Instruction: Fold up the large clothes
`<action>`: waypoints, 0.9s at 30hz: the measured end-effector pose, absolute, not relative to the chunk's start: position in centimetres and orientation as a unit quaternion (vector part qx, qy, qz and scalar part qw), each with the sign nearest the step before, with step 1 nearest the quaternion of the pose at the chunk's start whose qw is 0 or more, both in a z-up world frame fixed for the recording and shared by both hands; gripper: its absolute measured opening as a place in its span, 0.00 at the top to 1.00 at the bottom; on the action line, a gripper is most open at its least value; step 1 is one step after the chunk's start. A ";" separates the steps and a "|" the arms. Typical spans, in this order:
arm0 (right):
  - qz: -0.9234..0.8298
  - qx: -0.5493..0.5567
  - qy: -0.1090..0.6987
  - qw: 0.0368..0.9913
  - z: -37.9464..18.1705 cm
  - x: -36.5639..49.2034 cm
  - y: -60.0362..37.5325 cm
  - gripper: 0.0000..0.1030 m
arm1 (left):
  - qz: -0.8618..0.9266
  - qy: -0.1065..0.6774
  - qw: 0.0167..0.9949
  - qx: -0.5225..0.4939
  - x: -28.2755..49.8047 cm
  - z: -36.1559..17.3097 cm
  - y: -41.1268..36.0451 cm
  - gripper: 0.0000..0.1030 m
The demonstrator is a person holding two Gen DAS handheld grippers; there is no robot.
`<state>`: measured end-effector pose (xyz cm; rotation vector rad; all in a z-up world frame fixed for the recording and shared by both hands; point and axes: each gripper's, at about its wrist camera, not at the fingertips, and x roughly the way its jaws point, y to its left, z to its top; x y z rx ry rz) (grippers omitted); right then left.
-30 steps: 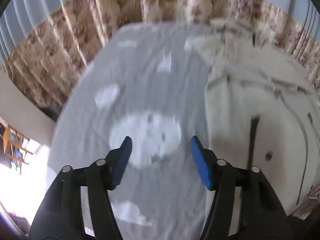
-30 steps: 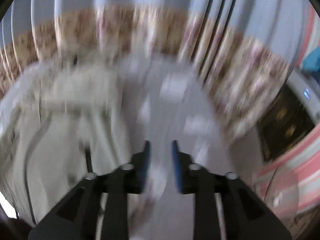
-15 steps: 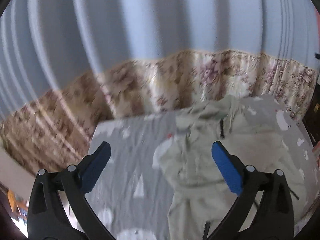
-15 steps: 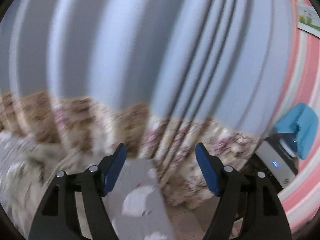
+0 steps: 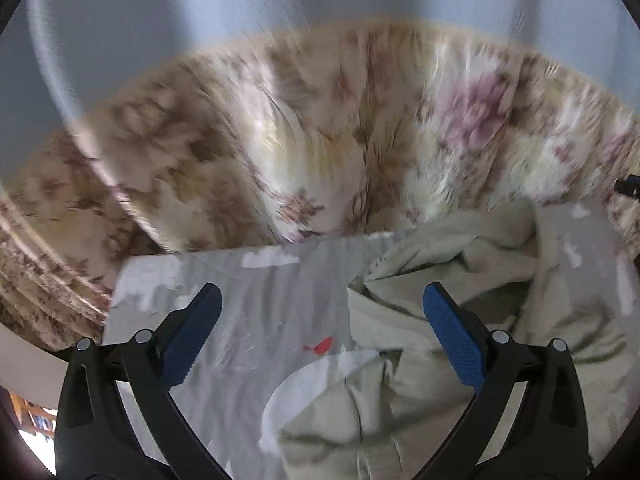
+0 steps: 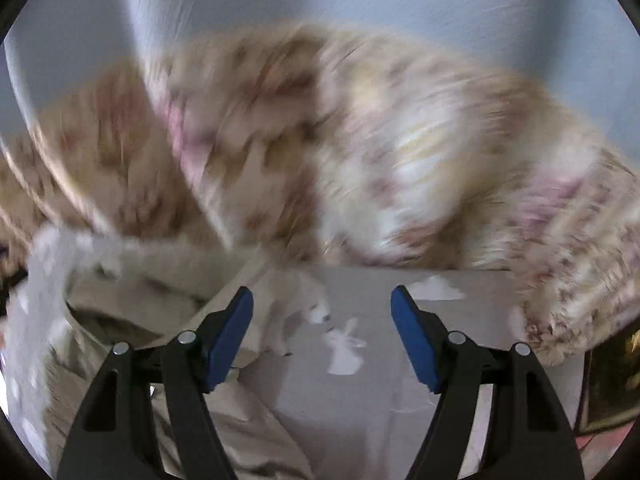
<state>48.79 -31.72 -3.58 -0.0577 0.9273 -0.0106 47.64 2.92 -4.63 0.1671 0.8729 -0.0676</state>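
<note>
Left gripper (image 5: 322, 320): I had it spread wide with nothing between the blue pads (image 5: 450, 334), held above the bed and aimed toward its far edge; the left finger sat over bare sheet, the right finger over the garment.
Right gripper (image 6: 322, 334): I also had this one spread wide and empty, pointed the same way, left finger over cloth, right finger over sheet.
Garment (image 5: 460, 280): pale beige-green clothing lay crumpled on the bed, bunched into deep folds near the far edge; in my left view it filled the right half, in my right view the lower left (image 6: 132, 308).
Bed sheet (image 5: 260, 312): grey, softly wrinkled, printed with white shapes; I could make out a white rabbit (image 6: 344, 350) in the right view and a small red mark (image 5: 322, 346) in the left.
Curtain (image 5: 340, 140): cream floral fabric with brown and pink blooms below a plain blue-grey band, hanging behind the bed.
Hard to read: the right view was heavily smeared, so I could not tell the curtain's pattern or the garment's edges there; the garment ran out of frame at the bottom of both views.
</note>
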 end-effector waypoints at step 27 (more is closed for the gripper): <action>-0.020 -0.148 0.474 0.868 -8.2 53.4 -25.7 0.92 | -0.112 0.505 0.856 -0.008 55.8 -10.5 0.0 0.95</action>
